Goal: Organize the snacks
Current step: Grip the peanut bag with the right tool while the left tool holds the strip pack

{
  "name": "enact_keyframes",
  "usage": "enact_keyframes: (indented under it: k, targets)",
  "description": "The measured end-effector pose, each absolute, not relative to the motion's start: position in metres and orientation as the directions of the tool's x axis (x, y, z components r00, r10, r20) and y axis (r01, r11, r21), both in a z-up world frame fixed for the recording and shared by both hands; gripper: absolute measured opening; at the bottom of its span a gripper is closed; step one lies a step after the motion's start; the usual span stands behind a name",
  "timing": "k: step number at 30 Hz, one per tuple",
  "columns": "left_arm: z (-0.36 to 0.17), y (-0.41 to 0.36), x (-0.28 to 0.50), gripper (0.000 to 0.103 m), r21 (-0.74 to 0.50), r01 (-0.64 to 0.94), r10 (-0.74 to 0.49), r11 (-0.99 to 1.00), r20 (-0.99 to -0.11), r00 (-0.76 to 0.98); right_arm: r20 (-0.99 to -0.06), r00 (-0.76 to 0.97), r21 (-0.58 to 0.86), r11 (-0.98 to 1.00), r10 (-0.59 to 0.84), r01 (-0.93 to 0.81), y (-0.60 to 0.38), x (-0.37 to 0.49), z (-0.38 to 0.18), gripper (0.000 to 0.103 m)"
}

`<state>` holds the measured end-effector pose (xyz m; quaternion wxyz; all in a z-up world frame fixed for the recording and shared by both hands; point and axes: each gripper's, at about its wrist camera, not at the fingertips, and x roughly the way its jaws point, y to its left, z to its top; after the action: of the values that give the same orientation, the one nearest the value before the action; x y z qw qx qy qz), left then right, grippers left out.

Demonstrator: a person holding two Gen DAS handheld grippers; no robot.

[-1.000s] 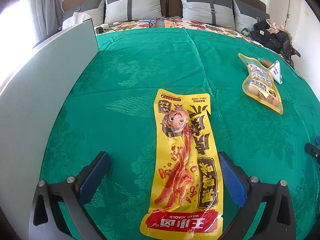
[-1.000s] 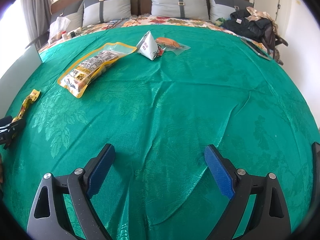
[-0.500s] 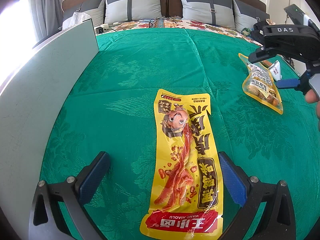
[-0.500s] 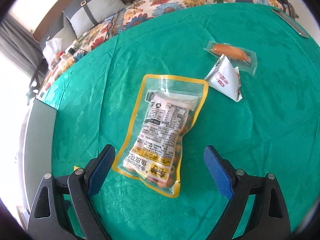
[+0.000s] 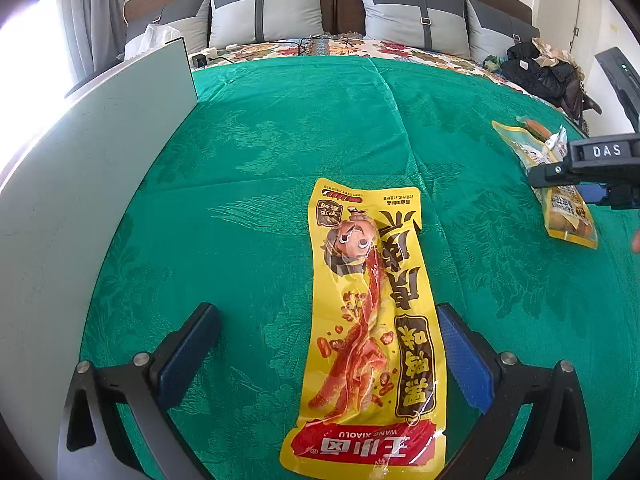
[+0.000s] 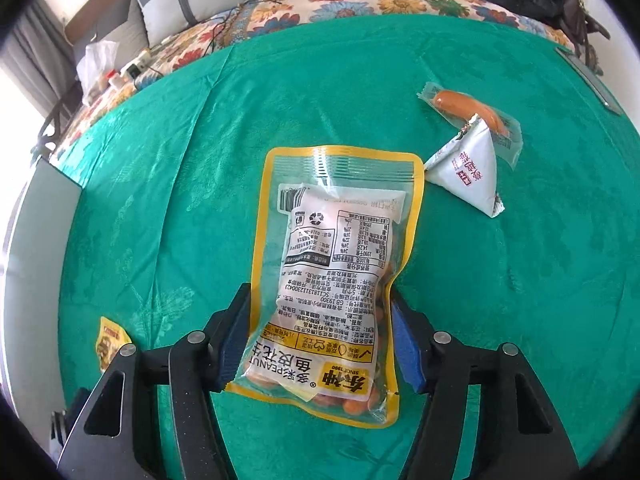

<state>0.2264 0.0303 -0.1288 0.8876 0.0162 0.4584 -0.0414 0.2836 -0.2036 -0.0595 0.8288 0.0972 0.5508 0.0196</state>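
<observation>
Four snacks: all lie on the green bedspread (image 6: 500, 300), which covers a bed, not a tabletop.
Right claw (image 6: 320, 344): its blue pads press both sides of the peanut pouch (image 6: 336, 280) at its lower half; it looks clamped on the pouch, though whether the pouch has left the cloth I cannot tell.
Grip advice: I would keep the squeeze even and lift straight up, since the loose nuts can shift and let the slick film slide out.
Left claw (image 5: 328, 354): spread wide and holding nothing, low over the cloth.
Long yellow strip pack (image 5: 370, 320): lies flat between the left claw's pads, its red end nearest, closer to the right pad, touching neither that I can see.
White triangular packet (image 6: 468, 172): beyond the pouch, to the right, just beside its top corner.
Sausage (image 6: 472, 112): in clear wrap, tucked behind the triangle.
Grey panel (image 5: 80, 180): stands along the left edge.
Pillows (image 5: 416, 8): farthest back, against the headboard.
</observation>
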Motion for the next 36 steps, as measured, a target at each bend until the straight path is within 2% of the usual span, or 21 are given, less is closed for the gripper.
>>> enact_keyframes:
  k: [6,11,14,15,17,20,36]
  targets:
    - [-0.129,0.030,0.226,0.103,-0.009,0.089,-0.059,0.996,-0.815,0.576,-0.908,0.395,0.113,0.989,0.140,-0.092,-0.222,0.205,-0.056,0.066]
    - [-0.129,0.030,0.226,0.103,-0.009,0.089,-0.059,0.996,-0.815,0.576,-0.846,0.510,0.113,0.988,0.152,-0.106,-0.236,0.142,-0.059,0.068]
    - [-0.129,0.031,0.227,0.103,-0.009,0.089,-0.058,0.996,-0.815,0.576,-0.842,0.527,0.077,0.992,0.118,-0.099,-0.230,0.143,-0.070,0.079]
    - [-0.129,0.031,0.226,0.103,-0.009,0.089,-0.059,0.996,-0.815,0.576,-0.830,0.551,0.027,0.993,0.086,-0.114,-0.224,0.141,-0.072,0.080]
    - [-0.129,0.031,0.227,0.103,-0.009,0.089,-0.059,0.996,-0.815,0.576,-0.794,0.607,-0.057,0.989,0.037,-0.135,-0.211,0.141,-0.076,0.089]
    - [-0.129,0.031,0.227,0.103,-0.009,0.089,-0.059,0.996,-0.815,0.576,-0.805,0.589,0.009,0.994,0.074,-0.112,-0.223,0.144,-0.077,0.094]
    - [-0.129,0.030,0.226,0.103,-0.009,0.089,-0.059,0.996,-0.815,0.576,-0.805,0.590,-0.003,0.995,0.059,-0.103,-0.224,0.144,-0.077,0.094]
